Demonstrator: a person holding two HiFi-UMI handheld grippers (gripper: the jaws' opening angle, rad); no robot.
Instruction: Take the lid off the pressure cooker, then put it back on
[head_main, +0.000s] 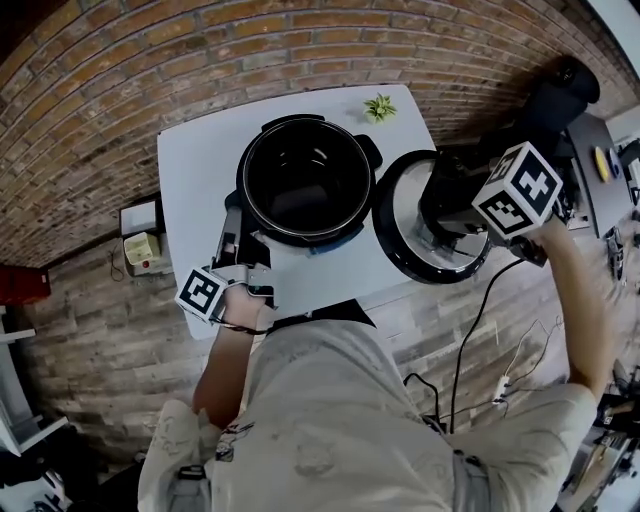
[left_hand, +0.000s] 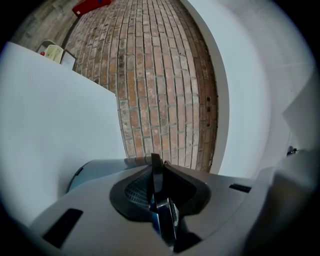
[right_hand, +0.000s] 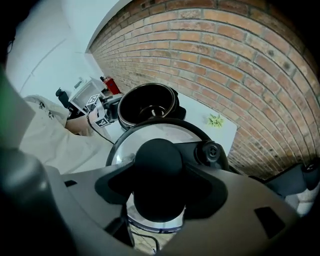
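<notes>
Black inner pot of the pressure cooker is uncovered. The cooker sits mid-surface on the white surface, closer to the far edge. Lid is off and held in the air just right of the cooker, roughly level, overhanging the surface's right edge above the wood floor.

Right claw points steeply down, jaws clamped on the lid's black knob (wide grip, the knob fills the gap). The right gripper view shows the lid's pale top and dark rim below the knob, with the open cooker beyond it.

Left claw lies about level at the cooker's near-left side. Its jaws are almost together, pinching a thin dark piece that looks like the cooker's side handle.

Small green plant stands at the surface's far edge, clear of the cooker. Brick wall is behind.
</notes>
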